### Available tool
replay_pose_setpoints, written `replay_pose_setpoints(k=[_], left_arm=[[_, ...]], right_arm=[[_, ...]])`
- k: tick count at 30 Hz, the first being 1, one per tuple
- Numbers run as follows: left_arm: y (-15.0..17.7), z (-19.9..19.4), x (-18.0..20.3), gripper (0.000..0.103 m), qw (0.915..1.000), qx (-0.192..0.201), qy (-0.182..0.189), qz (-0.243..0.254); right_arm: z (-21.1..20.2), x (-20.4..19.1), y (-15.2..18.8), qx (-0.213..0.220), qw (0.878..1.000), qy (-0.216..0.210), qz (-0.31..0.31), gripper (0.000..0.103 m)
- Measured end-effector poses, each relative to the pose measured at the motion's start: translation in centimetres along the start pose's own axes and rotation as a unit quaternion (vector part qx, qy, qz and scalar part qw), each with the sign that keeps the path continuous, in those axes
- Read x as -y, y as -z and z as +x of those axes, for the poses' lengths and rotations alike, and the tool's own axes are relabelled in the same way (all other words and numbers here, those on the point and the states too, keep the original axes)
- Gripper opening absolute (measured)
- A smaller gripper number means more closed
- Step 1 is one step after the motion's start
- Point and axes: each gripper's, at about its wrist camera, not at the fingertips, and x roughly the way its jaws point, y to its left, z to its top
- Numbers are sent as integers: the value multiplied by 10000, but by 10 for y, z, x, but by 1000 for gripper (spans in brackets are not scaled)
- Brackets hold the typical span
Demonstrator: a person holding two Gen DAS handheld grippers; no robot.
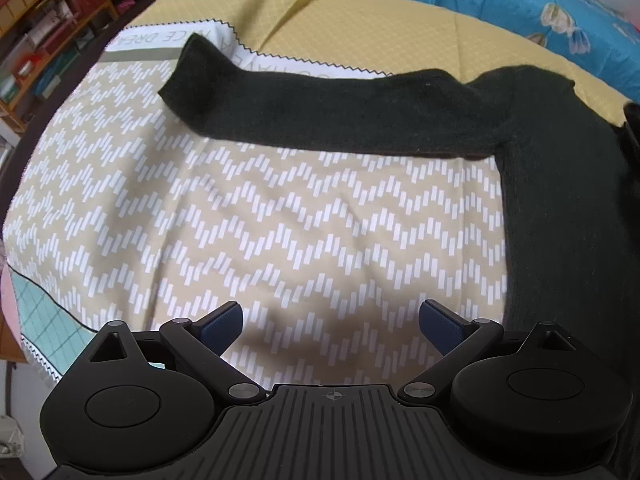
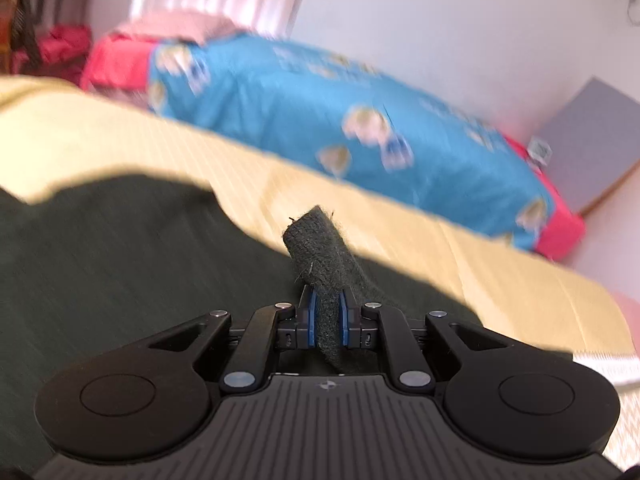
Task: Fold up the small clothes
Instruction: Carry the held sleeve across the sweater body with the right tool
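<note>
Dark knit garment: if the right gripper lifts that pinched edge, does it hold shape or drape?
Likely drapes: the dark knit garment lies limp, its sleeve flat on the patterned sheet. Probably grips well: fuzzy knit bunches between the right gripper pads. Seems light.

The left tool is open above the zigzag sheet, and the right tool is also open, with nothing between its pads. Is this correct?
Not quite. The right tool is shut on the dark garment, as the right wrist view shows. The left tool is indeed open above the zigzag sheet.
</note>
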Motion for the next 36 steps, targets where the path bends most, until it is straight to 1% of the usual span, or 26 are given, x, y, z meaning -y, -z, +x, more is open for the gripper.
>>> replay_pose_setpoints(k=[3,6,9,13,15,17,19,20,21,23,25,27,28,29,31,34,36], left_arm=[[-2,0,1,103,10000,30,34,-17],[-3,1,0,103,10000,29,44,-39],[-3,2,-4,103,10000,19,17,-77],[-2,5,-12,103,9999,-23,-50,-149],[-3,7,-15,103,9998,-47,-71,-185],[-3,9,-17,103,9997,-62,-79,-218],[-6,10,-18,103,9996,-58,-58,-258],[-7,11,-18,103,9996,-48,-54,-265],[-9,11,-18,103,9996,-36,-52,-267],[-12,12,-18,103,9996,-20,-45,-285],[-15,14,-20,103,9995,-19,-37,-317],[-18,15,-21,103,9993,-18,-40,-358],[-20,16,-22,103,9993,-23,-38,-377],[-21,17,-23,103,9992,-26,-34,-398],[-25,19,-26,103,9990,-31,10,-456],[-32,24,-36,103,9981,-21,68,-607],[-40,28,-45,103,9968,-18,140,-790]], right_arm=[[-17,-20,-19,314,9988,-361,36,14],[-26,-46,-29,416,9965,-727,1,14],[-18,-73,-28,266,9947,-983,-137,14],[-4,-97,-20,-65,9934,-1108,-293,16],[3,-106,-16,-265,9924,-1153,-342,20],[3,-110,-14,-430,9883,-1416,-370,36],[-4,-109,-15,-395,9815,-1845,-332,39],[-9,-107,-15,-327,9794,-1976,-261,39],[-13,-104,-17,-265,9789,-2020,-147,40],[-14,-95,-20,-171,9799,-1981,177,45],[-7,-88,-22,-257,9797,-1928,492,45],[5,-87,-20,-546,9773,-1929,691,46],[14,-88,-17,-805,9746,-1968,703,49],[20,-91,-14,-996,9724,-2002,674,49],[14,-91,-13,-858,9748,-1964,620,50],[2,-85,-15,-802,9716,-2086,779,52],[-8,-82,-15,-748,9718,-2079,818,52]])
